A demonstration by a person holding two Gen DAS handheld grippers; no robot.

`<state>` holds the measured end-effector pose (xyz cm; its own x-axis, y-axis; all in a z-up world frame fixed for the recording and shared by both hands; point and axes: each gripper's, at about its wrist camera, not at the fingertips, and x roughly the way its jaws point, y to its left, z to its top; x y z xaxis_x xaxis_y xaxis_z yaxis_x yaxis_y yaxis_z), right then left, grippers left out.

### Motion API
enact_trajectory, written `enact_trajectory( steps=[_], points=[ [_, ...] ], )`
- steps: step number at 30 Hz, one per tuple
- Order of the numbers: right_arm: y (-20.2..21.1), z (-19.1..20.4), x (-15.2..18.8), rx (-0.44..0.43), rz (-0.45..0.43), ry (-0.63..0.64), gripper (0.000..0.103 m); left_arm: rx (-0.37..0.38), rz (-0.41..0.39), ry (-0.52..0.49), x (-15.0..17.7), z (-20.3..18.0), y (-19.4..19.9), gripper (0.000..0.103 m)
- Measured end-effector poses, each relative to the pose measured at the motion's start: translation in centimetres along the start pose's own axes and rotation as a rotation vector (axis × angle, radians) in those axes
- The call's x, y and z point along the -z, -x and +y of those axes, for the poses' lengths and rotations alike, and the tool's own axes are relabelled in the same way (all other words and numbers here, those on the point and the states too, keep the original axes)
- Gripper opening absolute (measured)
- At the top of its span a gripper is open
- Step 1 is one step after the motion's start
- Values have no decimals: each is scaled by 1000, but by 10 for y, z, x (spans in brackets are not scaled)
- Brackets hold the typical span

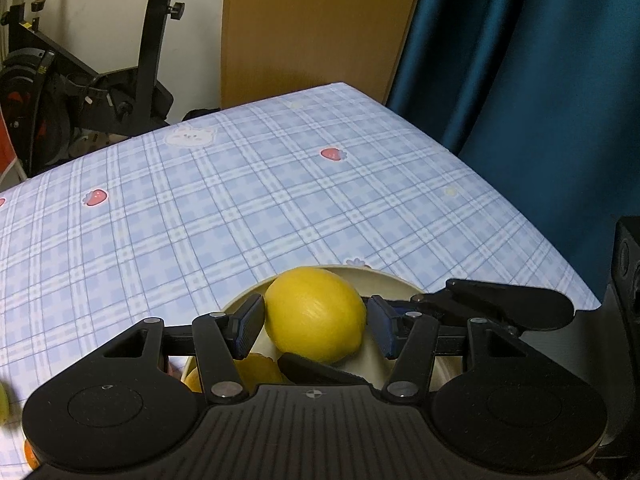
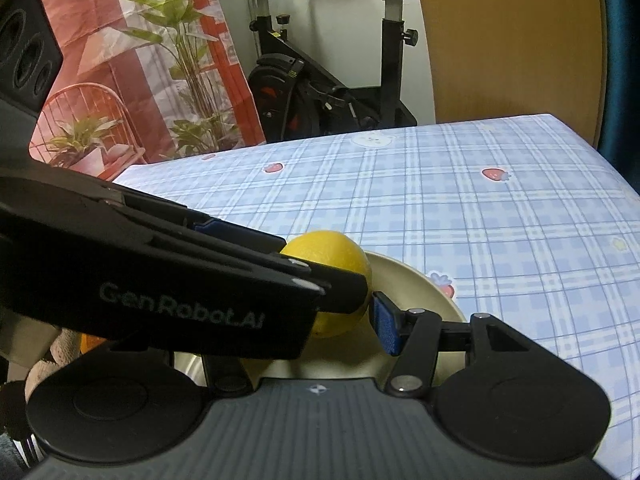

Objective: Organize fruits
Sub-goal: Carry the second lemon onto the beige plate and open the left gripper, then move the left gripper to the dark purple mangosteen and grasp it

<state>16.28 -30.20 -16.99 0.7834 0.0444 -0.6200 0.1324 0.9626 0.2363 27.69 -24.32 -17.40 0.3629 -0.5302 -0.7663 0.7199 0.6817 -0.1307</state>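
Observation:
A yellow lemon [image 1: 316,316] hangs just above a cream bowl [image 1: 384,278], with my left gripper [image 1: 316,318] shut on it, a blue pad against each side. In the right wrist view the same lemon [image 2: 332,252] shows over the bowl [image 2: 424,284], half covered by the left gripper's black fingers [image 2: 240,280]. My right gripper [image 2: 320,320] straddles that lemon. Its right pad [image 2: 386,328] sits at the lemon's edge and its left finger is hidden, so a grip cannot be made out. The right gripper's fingers [image 1: 500,304] reach in from the right.
More yellow fruit [image 1: 256,372] lies low in the bowl, and an orange fruit [image 1: 30,452] sits at the bottom left. The blue checked tablecloth [image 1: 240,200] ends at an edge on the right by a blue curtain [image 1: 540,80]. An exercise bike [image 2: 320,92] and a wooden panel [image 2: 508,40] stand behind.

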Motion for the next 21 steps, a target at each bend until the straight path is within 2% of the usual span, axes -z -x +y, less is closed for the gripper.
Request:
enact_trajectory(
  steps=[8,18,21],
  points=[
    [3,7,-2,35,2,24,57,-24,-30,24,0,5,9,59],
    [27,25,-5,37,-9,65,59,-50,-85,70,5,14,50,60],
    [34,32,-5,35,-16,66,59,-83,-101,62,10,16,66,61]
  ],
)
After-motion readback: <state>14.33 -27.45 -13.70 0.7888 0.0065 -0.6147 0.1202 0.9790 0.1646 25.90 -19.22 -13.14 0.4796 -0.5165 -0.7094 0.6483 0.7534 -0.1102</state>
